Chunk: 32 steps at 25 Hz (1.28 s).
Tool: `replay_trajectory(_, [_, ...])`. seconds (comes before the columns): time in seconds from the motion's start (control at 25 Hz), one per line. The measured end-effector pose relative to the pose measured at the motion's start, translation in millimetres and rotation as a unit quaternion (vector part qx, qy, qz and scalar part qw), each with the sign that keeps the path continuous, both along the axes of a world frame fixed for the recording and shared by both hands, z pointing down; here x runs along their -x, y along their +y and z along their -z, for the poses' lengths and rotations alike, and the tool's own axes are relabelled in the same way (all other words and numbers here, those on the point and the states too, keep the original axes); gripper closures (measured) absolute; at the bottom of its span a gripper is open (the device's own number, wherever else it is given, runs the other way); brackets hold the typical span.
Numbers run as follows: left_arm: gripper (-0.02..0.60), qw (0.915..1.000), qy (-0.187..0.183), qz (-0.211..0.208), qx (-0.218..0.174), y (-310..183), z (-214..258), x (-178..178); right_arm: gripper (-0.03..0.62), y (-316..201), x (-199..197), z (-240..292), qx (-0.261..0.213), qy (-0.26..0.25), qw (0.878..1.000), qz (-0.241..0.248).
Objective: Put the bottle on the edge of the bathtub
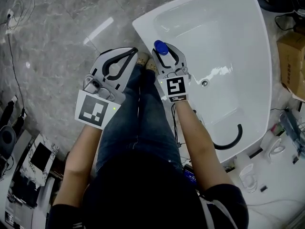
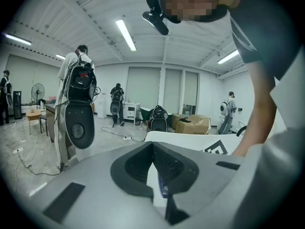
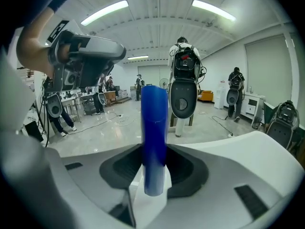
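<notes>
blue bottle (image 1: 160,47), white bathtub (image 1: 144,28), grey floor (image 1: 57,32)

A large open hall fitted out as a test lab is shown. A white bathtub (image 1: 190,37) is set freestanding on a polished grey stone floor (image 1: 57,32), just beyond and to the right of the right jaws. Far ahead of the left jaws, long strip lights (image 2: 125,34) are hung under a white ribbed ceiling (image 2: 95,13), tall openings are covered by blinds (image 2: 143,87), and cardboard boxes (image 2: 193,124) are left on the floor. People carrying backpack rigs (image 2: 81,78) are seen ahead of both pairs of jaws. Cables (image 3: 221,126) are trailed over the floor, and cluttered surfaces (image 3: 90,101) are lined up far off to the left of the right jaws.
</notes>
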State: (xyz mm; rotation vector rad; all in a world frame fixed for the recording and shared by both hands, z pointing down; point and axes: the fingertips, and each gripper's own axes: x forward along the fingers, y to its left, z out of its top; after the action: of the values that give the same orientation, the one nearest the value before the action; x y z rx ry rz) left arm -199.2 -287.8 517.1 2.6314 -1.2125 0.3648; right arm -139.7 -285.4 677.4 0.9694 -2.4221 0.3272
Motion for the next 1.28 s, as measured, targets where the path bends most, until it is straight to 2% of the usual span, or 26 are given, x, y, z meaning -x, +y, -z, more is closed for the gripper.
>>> replay_trajectory(0.32, [0.558, 0.9999, 0.004, -0.012, 0.006, -4.1, -5.8, -7.5, 0.425, 11.8, -15.3, -26.7, 0.024, 0.016, 0.999, -0.016])
replay_trajectory(0.64, [0.558, 0.9995, 0.009, -0.027, 0.011, -0.6, -10.7, -17.1, 0.425, 34.5, -30.3, -33.4, 0.024, 0.03, 0.999, 0.006])
replay_trajectory(0.84, [0.558, 0.9989, 0.013, -0.043, 0.014, 5.3, -6.9, -23.2, 0.424, 37.8, -31.3, -35.0, 0.045, 0.033, 0.998, -0.006])
replay_trajectory(0.92, [0.558, 0.9986, 0.012, -0.049, 0.016, 8.6, -3.5, -27.8, 0.417, 39.4, -31.7, -36.2, 0.059, 0.042, 0.997, -0.007])
replay_trajectory(0.96, [0.558, 0.9984, 0.011, -0.053, 0.016, 10.0, -0.8, -30.5, 0.393, 40.6, -33.2, -36.0, 0.065, 0.047, 0.997, -0.008])
replay_trajectory(1.12, [0.558, 0.9972, 0.001, -0.075, 0.001, 13.9, 14.1, -33.8, 0.362, 44.8, -38.8, -22.0, 0.069, 0.058, 0.996, -0.019])
replay_trajectory(1.28, [0.558, 0.9962, 0.008, -0.087, -0.009, 17.8, 38.3, -36.7, 0.358, 50.4, -51.6, 20.2, 0.056, 0.056, 0.996, -0.043])
